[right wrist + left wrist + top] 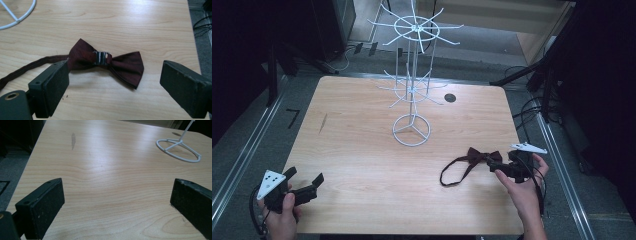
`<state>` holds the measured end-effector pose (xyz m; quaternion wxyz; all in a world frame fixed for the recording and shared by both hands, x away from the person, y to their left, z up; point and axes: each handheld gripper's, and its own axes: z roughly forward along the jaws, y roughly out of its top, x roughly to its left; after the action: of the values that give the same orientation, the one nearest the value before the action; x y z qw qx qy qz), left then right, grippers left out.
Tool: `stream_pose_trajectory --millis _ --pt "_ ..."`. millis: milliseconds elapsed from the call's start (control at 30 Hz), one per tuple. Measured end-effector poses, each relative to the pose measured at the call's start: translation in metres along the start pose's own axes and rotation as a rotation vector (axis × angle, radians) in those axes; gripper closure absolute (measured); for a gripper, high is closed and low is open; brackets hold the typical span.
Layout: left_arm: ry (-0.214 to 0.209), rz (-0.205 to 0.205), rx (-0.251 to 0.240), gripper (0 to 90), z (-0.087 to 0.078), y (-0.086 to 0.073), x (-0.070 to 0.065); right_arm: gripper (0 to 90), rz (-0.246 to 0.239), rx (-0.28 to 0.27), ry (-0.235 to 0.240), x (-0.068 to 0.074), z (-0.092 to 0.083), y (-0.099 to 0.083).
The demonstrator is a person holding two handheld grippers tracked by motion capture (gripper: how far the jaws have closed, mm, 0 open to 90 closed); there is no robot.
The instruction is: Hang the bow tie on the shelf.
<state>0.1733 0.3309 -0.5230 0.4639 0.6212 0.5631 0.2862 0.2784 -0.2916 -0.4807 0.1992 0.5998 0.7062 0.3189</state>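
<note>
Wooden table [362, 150] seen from above, with a white wire rack [412, 75] standing upright on its ring-shaped base near the middle of the far half. A dark red bow tie [482, 156] is laid flat on the near right part of the table, and its thin strap [452, 172] is curled in a loop toward the left of it. The right gripper [499, 165] is held in the person's right hand [524, 192] just beside the bow tie, with its jaws spread wide apart and pointed at the bow. In the right gripper view, the bow tie [107, 63] is seen lying between and just beyond the two open jaws, with a small metal clasp [101, 58] at its knot; whether the left-hand jaw touches the fabric cannot be told. The left gripper [304, 187] is held in the left hand [282, 217] at the near left corner of the table, well apart from the bow tie. Its jaws are likewise spread wide, with nothing between them but bare wood, as shown in the left gripper view, where the rack's base ring [178, 150] is seen at the upper right.
</note>
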Motion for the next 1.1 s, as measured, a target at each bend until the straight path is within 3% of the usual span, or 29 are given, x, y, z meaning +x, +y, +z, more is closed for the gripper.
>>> stream_pose_trajectory --millis 300,533,767,1100 --pt "0.0 0.0 0.0 0.0 0.0 0.0 0.0 5.3 -0.031 0.101 -0.009 0.015 0.023 0.019" --pt "-0.001 0.0 0.0 0.0 0.0 0.0 0.0 3.6 -0.069 0.156 -0.004 0.024 0.04 0.022" --pt "-0.002 0.0 0.001 0.0 0.0 0.0 0.0 4.9 -0.166 0.17 -0.036 0.025 0.055 0.02" --pt "-0.004 -0.001 0.001 0.0 0.0 0.0 0.0 15.7 -0.166 0.228 -0.028 0.016 0.069 0.006"
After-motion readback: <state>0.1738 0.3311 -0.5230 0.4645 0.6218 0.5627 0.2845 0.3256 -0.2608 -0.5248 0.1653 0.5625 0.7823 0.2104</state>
